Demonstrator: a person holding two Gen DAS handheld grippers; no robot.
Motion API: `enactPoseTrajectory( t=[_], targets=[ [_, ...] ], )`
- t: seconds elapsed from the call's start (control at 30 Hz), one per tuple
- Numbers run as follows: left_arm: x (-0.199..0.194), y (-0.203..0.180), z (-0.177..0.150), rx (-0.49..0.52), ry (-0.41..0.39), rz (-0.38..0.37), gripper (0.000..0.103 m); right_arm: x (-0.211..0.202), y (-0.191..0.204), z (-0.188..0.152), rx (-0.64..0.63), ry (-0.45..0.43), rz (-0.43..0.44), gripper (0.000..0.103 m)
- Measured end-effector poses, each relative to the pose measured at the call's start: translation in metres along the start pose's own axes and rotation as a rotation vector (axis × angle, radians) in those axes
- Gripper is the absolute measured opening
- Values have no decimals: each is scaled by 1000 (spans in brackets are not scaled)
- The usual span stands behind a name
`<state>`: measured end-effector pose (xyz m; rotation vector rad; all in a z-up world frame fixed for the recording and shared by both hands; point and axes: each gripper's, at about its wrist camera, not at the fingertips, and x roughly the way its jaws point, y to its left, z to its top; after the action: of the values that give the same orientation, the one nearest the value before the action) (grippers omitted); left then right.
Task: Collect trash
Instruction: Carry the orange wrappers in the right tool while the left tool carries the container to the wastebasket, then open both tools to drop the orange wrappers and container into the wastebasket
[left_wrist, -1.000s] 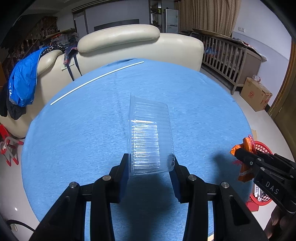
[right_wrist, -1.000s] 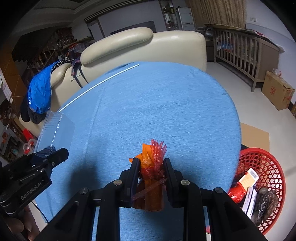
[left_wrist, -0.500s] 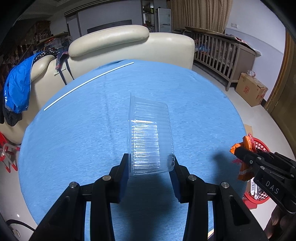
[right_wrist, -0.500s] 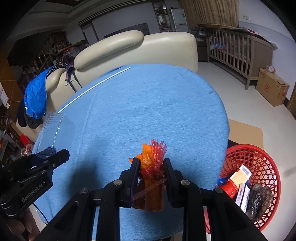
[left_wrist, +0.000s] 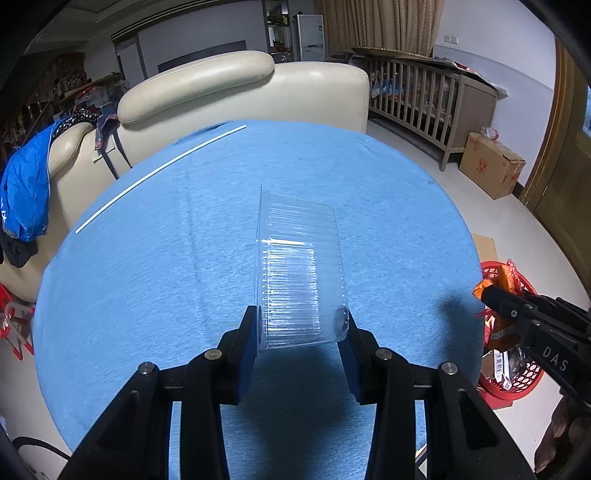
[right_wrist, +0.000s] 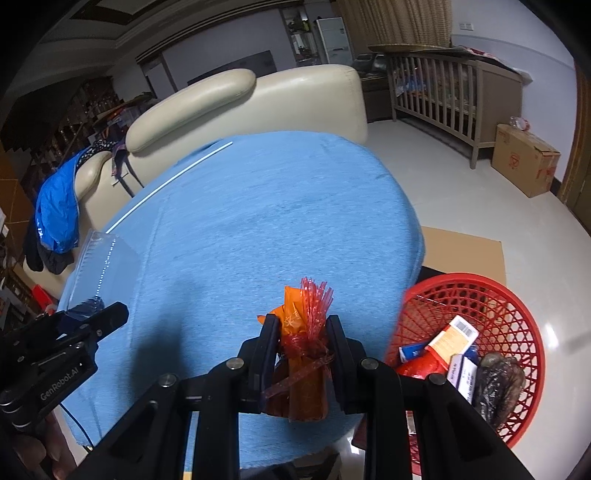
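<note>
Your left tongs (left_wrist: 303, 326) are clamped on a clear ribbed plastic container (left_wrist: 301, 273), one finger pressed against each side wall at its near end; the container projects forward from the fingertips and is held clear above the blue table (left_wrist: 166, 266). Your right tongs (right_wrist: 302, 334) are closed on an orange wrapper (right_wrist: 295, 321) bunched together with red crinkled film (right_wrist: 314, 299); the bundle stands upright between the fingers, its upper end rising above the fingertips and its lower end hanging below them. In the right wrist view the right tongs sit over the near right edge of the table, and the red mesh basket (right_wrist: 517, 321) stands on the floor just to their right, below table level. The basket already contains a barcoded carton (right_wrist: 452, 336), a red packet (right_wrist: 421, 365) and a dark crumpled bag (right_wrist: 498, 376). The left tongs appear at the far left of the right tongs, well apart from them. Ahead of both tongs, a thin white rod (left_wrist: 159, 170) lies on the far left part of the table, near the cream sofa (left_wrist: 229, 92). A brown cardboard sheet (right_wrist: 465, 251) lies on the floor beyond the basket.
</note>
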<state>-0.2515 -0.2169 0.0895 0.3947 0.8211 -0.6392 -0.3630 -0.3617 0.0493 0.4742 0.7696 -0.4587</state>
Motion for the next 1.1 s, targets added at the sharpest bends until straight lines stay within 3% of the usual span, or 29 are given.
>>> enactPoseTrajectory(
  t=[0.33, 0.63, 0.87, 1.1],
  targets=[
    [0, -24, 3, 41, 4, -24, 43, -15, -46, -4, 67, -24, -50, 28],
    [-5, -69, 10, 106, -6, -118, 43, -34, -120, -12, 169, -32, -137, 28],
    [-8, -107, 13, 174, -10, -170, 43, -29, -168, -25, 236, 10, -158, 28],
    [-8, -132, 15, 224, -14, -203, 43, -8, -189, -34, 251, 91, -148, 30]
  ],
)
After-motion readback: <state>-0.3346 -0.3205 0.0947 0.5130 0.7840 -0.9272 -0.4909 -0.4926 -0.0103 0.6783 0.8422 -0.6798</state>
